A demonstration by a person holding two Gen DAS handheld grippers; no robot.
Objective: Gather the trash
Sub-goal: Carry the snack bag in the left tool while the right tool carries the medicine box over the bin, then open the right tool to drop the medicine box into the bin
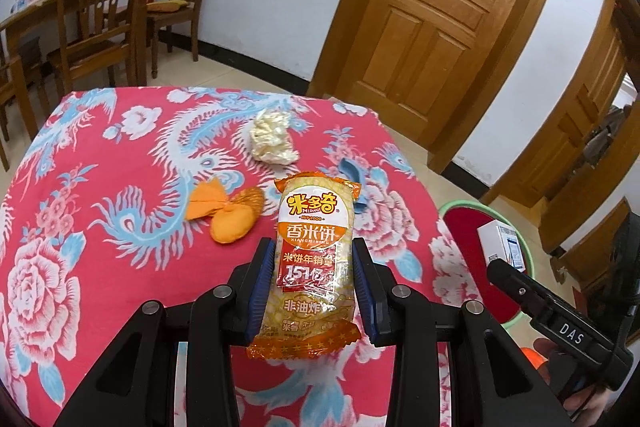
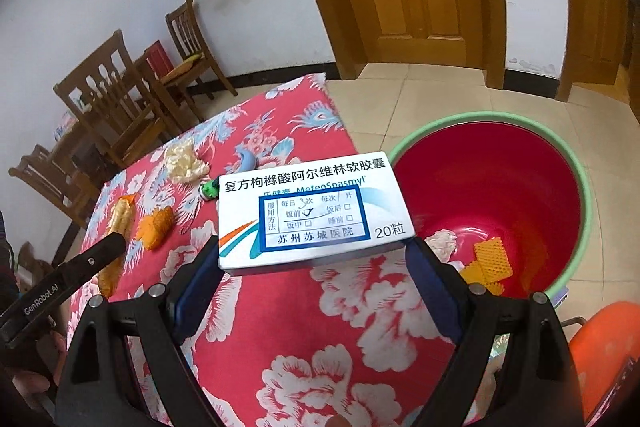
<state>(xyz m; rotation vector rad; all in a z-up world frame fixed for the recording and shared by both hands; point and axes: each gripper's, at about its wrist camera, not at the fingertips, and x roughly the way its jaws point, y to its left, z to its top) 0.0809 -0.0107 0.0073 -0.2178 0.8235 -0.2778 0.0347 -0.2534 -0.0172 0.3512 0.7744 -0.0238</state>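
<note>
Two pieces of trash are held above the cloth-covered surface [image 2: 304,327]: beside the red bin [image 2: 500,187] at its right edge, the right claw [image 2: 316,267] grips a white medicine box [image 2: 312,211] by its ends, near the rim. The left claw [image 1: 314,287] clamps a rice-cracker packet [image 1: 310,259] further left. Judged mid-carry, each load next needs moving over the bin's mouth before release; crumpled paper [image 1: 272,141] and orange wrappers [image 1: 228,213] remain.

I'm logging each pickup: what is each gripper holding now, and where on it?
The left gripper clamps a snack packet across its lower half, by its long side edges. The right gripper grips a white medicine box by its two short ends.
</note>
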